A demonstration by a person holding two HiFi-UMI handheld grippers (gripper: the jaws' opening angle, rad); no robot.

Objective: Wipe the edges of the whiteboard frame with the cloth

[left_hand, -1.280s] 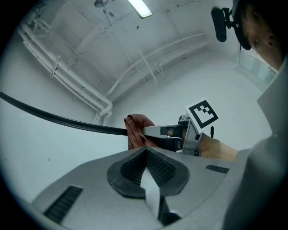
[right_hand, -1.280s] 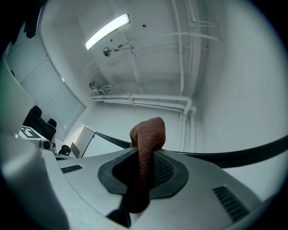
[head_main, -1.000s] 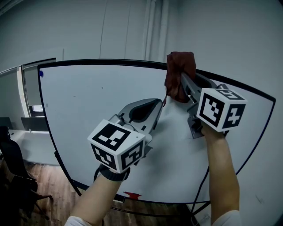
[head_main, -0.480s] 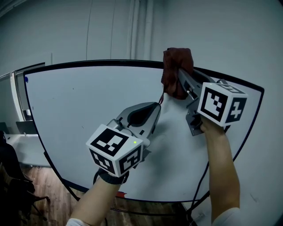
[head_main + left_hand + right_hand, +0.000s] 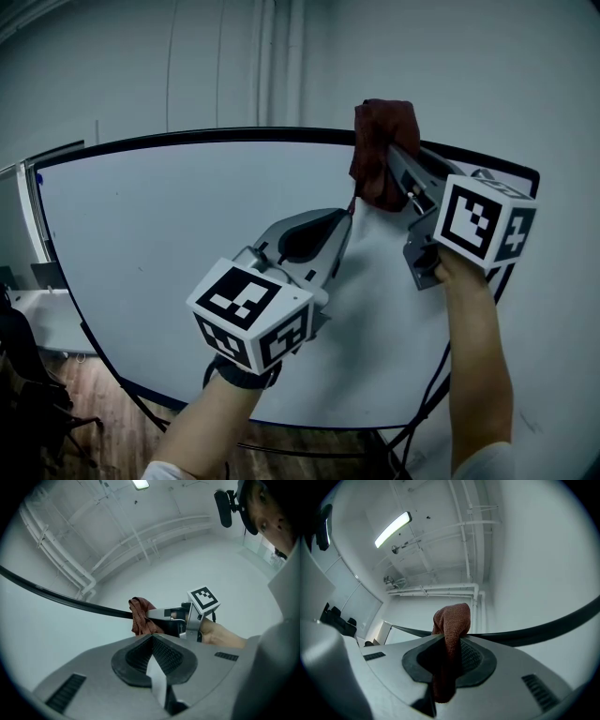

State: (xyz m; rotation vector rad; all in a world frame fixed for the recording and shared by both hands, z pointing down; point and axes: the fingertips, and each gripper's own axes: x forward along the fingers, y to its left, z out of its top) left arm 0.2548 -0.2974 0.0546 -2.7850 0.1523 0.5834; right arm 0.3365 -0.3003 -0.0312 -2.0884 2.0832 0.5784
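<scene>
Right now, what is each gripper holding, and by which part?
Right gripper: the reddish-brown cloth, pinched around its bunched middle, top end poking past the tips. Left gripper: shut, holding nothing.

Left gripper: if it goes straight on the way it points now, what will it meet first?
Probably the red cloth, held by the right gripper on the black frame; depth is unclear.

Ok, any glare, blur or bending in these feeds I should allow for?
Head view: dim and bluish, sharp, but the lens bows the whiteboard frame. Left gripper view: black corners, frame curved too. Right gripper view: ceiling light bright, no glare on the cloth, which is sharp.
</scene>
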